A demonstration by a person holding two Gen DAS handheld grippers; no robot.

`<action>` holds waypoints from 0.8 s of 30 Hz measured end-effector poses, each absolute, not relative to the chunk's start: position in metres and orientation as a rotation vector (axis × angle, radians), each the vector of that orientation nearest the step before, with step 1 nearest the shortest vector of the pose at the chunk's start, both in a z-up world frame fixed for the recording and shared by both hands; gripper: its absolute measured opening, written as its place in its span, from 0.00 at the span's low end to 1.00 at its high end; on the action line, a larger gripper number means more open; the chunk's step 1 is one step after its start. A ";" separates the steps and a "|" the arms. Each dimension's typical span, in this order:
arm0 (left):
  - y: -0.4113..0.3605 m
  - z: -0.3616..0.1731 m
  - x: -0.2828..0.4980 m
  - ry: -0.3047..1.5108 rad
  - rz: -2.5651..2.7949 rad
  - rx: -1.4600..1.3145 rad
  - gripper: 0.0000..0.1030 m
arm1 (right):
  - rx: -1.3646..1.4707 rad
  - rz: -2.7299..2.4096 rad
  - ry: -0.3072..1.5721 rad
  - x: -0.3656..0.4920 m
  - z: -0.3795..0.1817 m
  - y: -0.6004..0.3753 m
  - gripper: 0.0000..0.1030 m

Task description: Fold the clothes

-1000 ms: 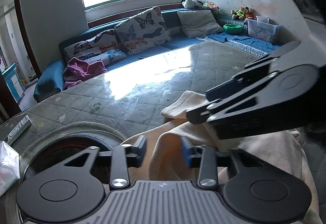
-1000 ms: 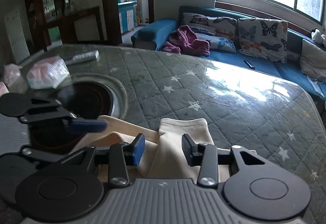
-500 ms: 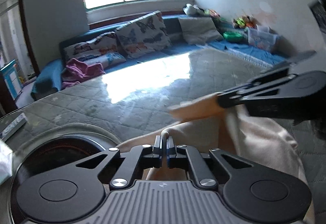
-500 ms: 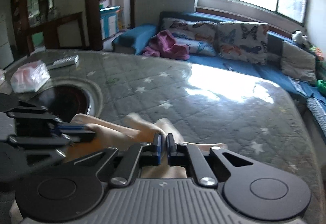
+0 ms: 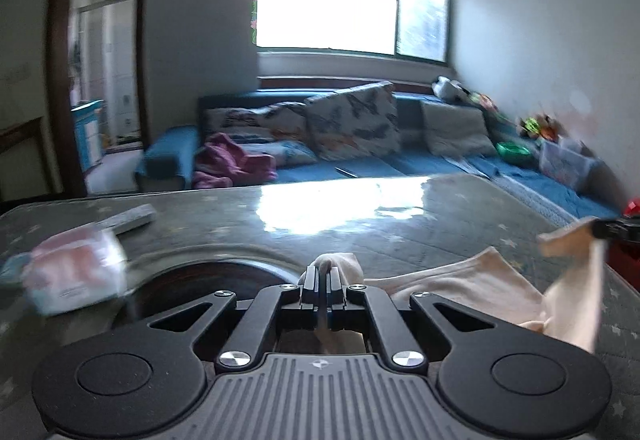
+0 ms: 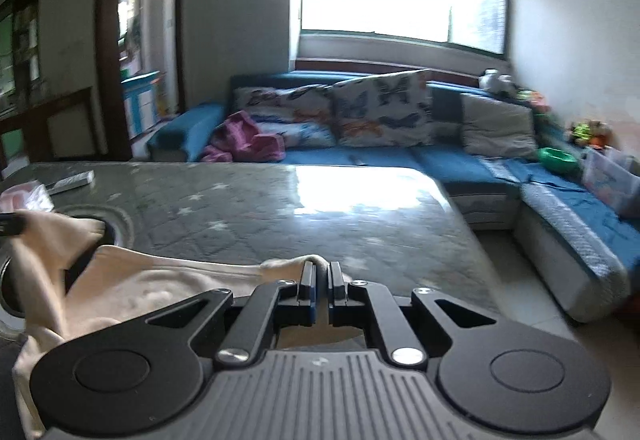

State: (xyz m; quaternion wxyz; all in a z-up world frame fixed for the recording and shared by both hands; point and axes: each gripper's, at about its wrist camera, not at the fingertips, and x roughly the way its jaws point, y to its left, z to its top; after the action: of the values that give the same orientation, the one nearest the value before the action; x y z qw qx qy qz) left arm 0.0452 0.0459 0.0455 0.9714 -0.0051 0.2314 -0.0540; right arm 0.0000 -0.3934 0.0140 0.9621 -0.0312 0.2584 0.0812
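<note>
A cream garment (image 5: 476,288) hangs stretched between my two grippers above the quilted grey table (image 5: 360,224). My left gripper (image 5: 324,276) is shut on one edge of it; a fold of cloth pokes out past the tips. At the far right of the left wrist view the right gripper's tip (image 5: 618,230) pinches another corner. In the right wrist view my right gripper (image 6: 321,274) is shut on the garment (image 6: 160,284), which sags to the left toward the left gripper's tip (image 6: 10,224).
A dark round recess (image 5: 208,280) sits in the table under the left gripper. A plastic-wrapped pack (image 5: 76,272) and a remote control (image 5: 128,218) lie at the table's left. A blue sofa (image 6: 400,156) with cushions stands behind; the table's right edge drops to the floor (image 6: 520,280).
Both grippers closed on the garment, then lifted it and moved apart, so the cloth now hangs stretched between them. Both views have tilted up toward the window.
</note>
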 end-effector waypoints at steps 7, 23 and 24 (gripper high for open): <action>0.099 0.045 -0.008 0.486 0.031 -0.085 0.03 | -0.008 0.024 0.557 -0.036 -0.003 -0.446 0.04; 0.137 0.024 -0.056 0.593 0.145 -0.096 0.15 | 0.070 -0.097 0.668 -0.083 -0.042 -0.506 0.13; 0.137 0.027 -0.058 0.585 0.154 -0.094 0.17 | 0.060 -0.085 0.663 -0.081 -0.041 -0.503 0.16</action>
State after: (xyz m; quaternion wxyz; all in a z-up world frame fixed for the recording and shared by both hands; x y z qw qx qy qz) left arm -0.0577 0.1373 0.0268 0.9535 -0.0465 0.2879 0.0758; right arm -0.0811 -0.5026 -0.0408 0.9441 0.0295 0.3255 -0.0418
